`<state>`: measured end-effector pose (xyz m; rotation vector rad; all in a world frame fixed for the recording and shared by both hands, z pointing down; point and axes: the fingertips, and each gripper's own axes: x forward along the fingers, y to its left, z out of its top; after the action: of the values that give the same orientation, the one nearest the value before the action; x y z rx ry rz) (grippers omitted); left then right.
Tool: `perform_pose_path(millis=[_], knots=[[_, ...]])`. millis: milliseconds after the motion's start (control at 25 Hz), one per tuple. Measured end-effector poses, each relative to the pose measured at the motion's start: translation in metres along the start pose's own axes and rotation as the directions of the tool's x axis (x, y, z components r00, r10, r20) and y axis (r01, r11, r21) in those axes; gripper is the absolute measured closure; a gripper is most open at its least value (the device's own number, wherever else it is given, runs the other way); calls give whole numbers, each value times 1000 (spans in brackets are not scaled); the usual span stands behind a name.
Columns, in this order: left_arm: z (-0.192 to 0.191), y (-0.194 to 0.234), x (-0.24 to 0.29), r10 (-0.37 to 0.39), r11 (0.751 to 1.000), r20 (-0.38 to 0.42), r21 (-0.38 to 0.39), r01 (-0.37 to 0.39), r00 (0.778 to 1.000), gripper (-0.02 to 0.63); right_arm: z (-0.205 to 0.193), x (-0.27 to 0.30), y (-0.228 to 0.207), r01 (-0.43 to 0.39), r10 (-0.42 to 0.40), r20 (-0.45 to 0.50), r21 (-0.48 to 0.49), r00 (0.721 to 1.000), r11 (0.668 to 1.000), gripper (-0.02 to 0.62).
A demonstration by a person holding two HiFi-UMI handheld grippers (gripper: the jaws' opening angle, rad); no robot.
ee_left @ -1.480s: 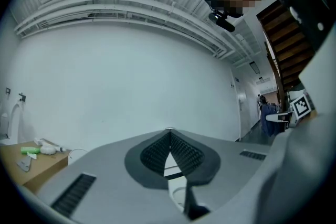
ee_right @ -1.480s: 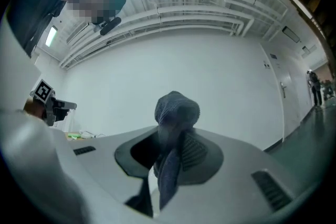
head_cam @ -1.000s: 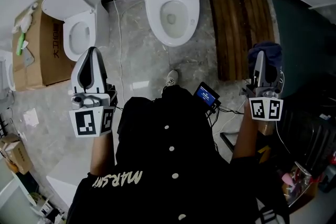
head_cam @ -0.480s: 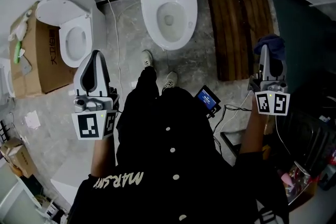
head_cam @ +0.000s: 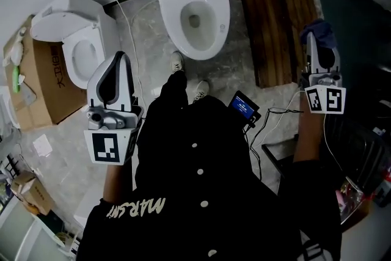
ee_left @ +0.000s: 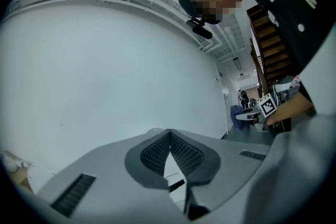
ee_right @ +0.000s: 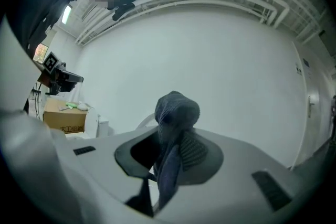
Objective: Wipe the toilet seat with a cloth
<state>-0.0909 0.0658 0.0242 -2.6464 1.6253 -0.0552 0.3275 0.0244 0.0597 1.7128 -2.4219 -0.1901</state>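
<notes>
A white toilet (head_cam: 194, 15) with its lid up and seat down stands at the top centre of the head view, ahead of the person's feet. My right gripper (head_cam: 313, 40) is held high at the right, shut on a dark blue-grey cloth (head_cam: 317, 29); that cloth (ee_right: 176, 113) bulges out above the jaws in the right gripper view. My left gripper (head_cam: 119, 58) hovers at the left, jaws pressed together with nothing between them, its fingertips (ee_left: 169, 136) meeting before the white wall.
A second white toilet (head_cam: 76, 46) sits at the left beside a cardboard box (head_cam: 36, 79). Wooden planks (head_cam: 278, 21) lie on the floor right of the main toilet. A small device with a blue screen (head_cam: 243, 108) and cables lies near the person's feet.
The person has stepped forward toward the main toilet, one foot now ahead. Both grippers have risen in the view, the right one moving further right with the cloth.
</notes>
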Motion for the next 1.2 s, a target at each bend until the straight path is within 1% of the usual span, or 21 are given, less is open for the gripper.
perform_pose_path(millis=[160, 240, 320, 480, 560, 680, 840, 960, 1200], knots=[[-11, 16, 25, -16, 1000, -27, -17, 16, 1000, 597, -17, 48, 19, -57, 56, -22, -21, 998, 998, 508], [-24, 23, 33, -16, 999, -69, -34, 14, 997, 597, -36, 71, 37, -98, 97, -47, -30, 994, 995, 508], [-38, 31, 42, -9, 998, -119, -55, 2, 993, 597, -59, 93, 55, -146, 142, -84, -38, 986, 989, 508], [-61, 44, 56, -3, 997, -160, -80, -10, 987, 597, -106, 137, 88, -231, 223, -157, -35, 962, 972, 508], [-75, 49, 63, -7, 996, -183, -89, -9, 983, 597, -128, 160, 106, -267, 259, -185, -22, 948, 963, 508], [-101, 54, 76, -22, 993, -212, -121, -4, 977, 597, -161, 192, 132, -325, 312, -225, -24, 923, 945, 508], [-134, 58, 92, -42, 987, -237, -158, 4, 970, 597, -212, 224, 167, -401, 378, -307, -10, 873, 916, 508], [-162, 60, 106, -55, 986, -246, -168, 14, 968, 597, -252, 246, 183, -421, 401, -346, 19, 848, 907, 508], [-217, 57, 126, -76, 980, -278, -196, 21, 958, 597, -334, 278, 211, -449, 410, -432, 13, 803, 893, 508]])
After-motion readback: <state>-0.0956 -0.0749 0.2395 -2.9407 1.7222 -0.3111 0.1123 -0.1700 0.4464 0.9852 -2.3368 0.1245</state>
